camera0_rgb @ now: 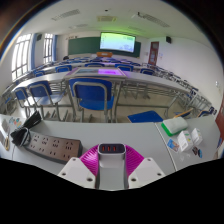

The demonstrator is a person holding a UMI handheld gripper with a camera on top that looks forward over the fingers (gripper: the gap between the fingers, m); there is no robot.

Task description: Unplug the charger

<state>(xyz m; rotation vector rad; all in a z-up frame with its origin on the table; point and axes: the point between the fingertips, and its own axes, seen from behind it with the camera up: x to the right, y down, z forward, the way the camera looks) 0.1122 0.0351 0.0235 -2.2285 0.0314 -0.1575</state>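
A grey-white charger (111,166) with dark USB ports on its end face stands between my fingers. My gripper (111,160) is shut on it: the magenta pads (91,160) press on both of its sides. The charger is held above the white table (110,130), apart from the power strip (50,147), which lies on the table to the left of the fingers with its sockets facing up. No cable shows at the charger's ports.
A white and green object (173,126) and a packet (186,143) lie on the table to the right. A blue flat item (145,117) lies ahead. Blue chairs (92,95) and rows of desks stand beyond the table. A dark item (27,121) sits left.
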